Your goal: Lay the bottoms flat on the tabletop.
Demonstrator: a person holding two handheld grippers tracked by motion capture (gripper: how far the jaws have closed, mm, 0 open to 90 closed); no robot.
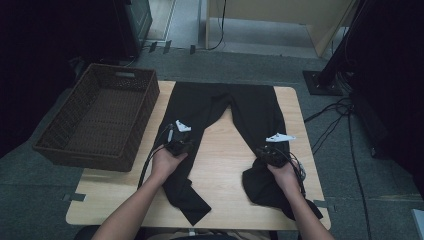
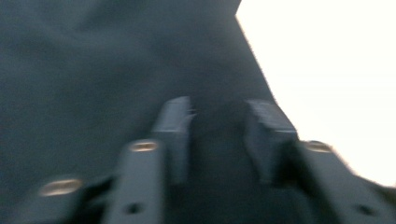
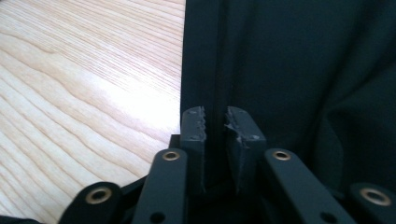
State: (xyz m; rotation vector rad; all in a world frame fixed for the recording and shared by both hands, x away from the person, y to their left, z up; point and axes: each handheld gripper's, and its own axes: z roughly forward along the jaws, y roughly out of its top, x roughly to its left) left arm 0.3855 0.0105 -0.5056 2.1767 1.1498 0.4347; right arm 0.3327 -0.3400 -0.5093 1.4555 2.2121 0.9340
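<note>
Crumpled cuffs of the black trousers point(image 1: 225, 120) lie nearest; legs run lengthwise up the worktop point(image 1: 225, 165). Left gripper point(image 1: 176, 144) and right gripper point(image 1: 267, 152) each rest mid-leg, fingers slightly apart over cloth.

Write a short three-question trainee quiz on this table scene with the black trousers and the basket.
1. True or false: the wicker basket has the black trousers lying inside it.
2. Which trouser leg does the right gripper sit over in the high view: A) the one at the picture's left, B) the one at the picture's right, C) neither, it rests on bare wooden table?
3. In the right gripper view, what runs up between the jaws?

Key
1. False: the trousers lie spread on the table, the basket beside them.
2. B.
3. A fold or edge of the black trouser fabric, in a narrow gap.
</note>
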